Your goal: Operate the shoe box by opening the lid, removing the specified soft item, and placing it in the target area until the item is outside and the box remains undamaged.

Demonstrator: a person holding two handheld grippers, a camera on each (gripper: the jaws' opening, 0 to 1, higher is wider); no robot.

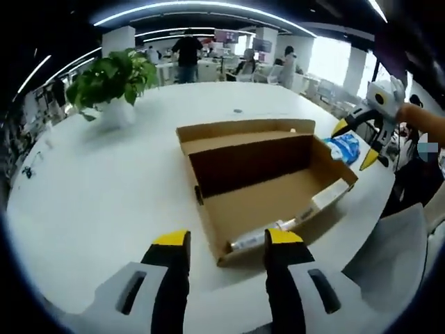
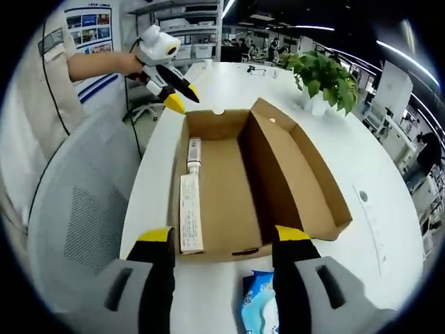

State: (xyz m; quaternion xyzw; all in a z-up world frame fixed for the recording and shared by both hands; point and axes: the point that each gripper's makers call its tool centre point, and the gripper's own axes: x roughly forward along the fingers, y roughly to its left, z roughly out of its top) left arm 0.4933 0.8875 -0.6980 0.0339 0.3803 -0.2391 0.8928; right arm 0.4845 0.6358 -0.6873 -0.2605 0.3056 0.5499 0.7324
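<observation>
Left gripper view looks across the open shoe box, which lies on the white surface close to its near edge, lid flap folded back flat toward the middle. Inside the box, along one long wall, lie a slim tube and a white label strip. The soft item, a blue-and-white packet, rests on the surface just beside one short end of the box. The left gripper hovers at the other short end with its yellow-tipped jaws spread wide and nothing between them. The right gripper hangs above the packet, jaws likewise parted and empty. A potted green plant stands well apart, toward the far edge of the surface. A grey mesh chair sits at the near edge. Beyond is an open office with ceiling light strips, pillars and people standing at desks.
</observation>
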